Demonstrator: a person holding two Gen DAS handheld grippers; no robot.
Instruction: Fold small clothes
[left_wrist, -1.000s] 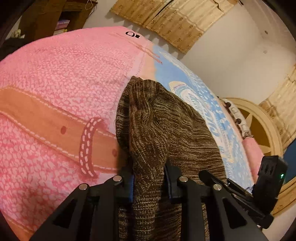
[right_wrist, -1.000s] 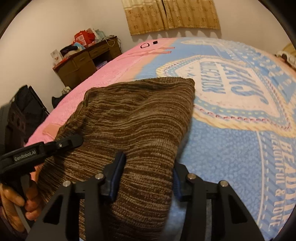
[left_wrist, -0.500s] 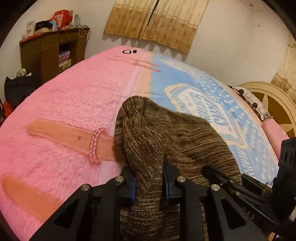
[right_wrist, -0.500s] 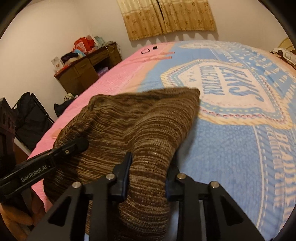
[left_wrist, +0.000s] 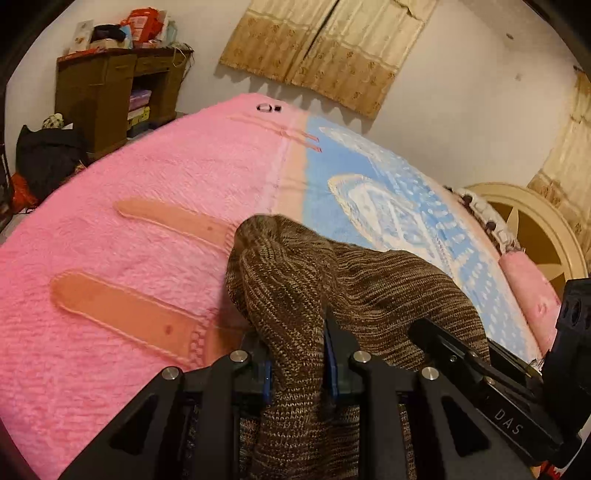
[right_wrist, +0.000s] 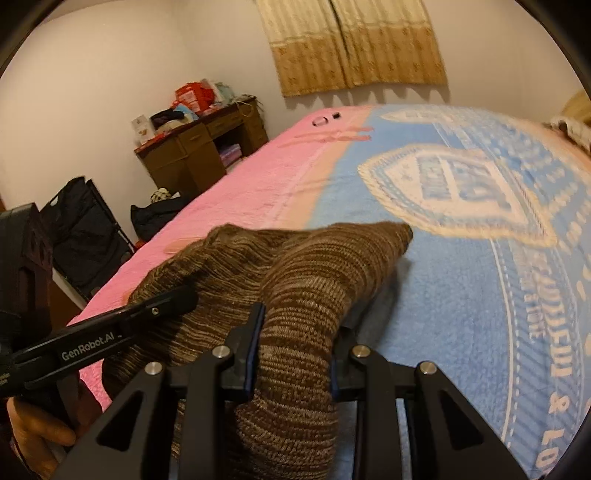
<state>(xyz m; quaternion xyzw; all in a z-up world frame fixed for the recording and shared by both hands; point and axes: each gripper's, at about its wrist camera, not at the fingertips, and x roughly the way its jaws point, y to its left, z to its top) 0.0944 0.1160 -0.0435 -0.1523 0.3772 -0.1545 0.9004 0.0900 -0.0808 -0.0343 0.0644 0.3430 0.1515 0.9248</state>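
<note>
Pink-and-blue blanket (left_wrist: 155, 192) covers the bed, on it a brown knit garment (left_wrist: 369, 284) with 2 near corners lifted, the left gripper (left_wrist: 297, 354) and right gripper (right_wrist: 295, 343) each clamped on 1, likely mid-fold, next carrying both forward evenly.

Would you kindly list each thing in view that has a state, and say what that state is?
brown knit garment: bunched, near end lifted off the blanket, far end resting on it.
left gripper: shut on the garment.
right gripper: shut on the garment.
blanket: spread flat over the bed.
curtains: drawn shut.
wooden desk: top cluttered with boxes and clothes.
</note>
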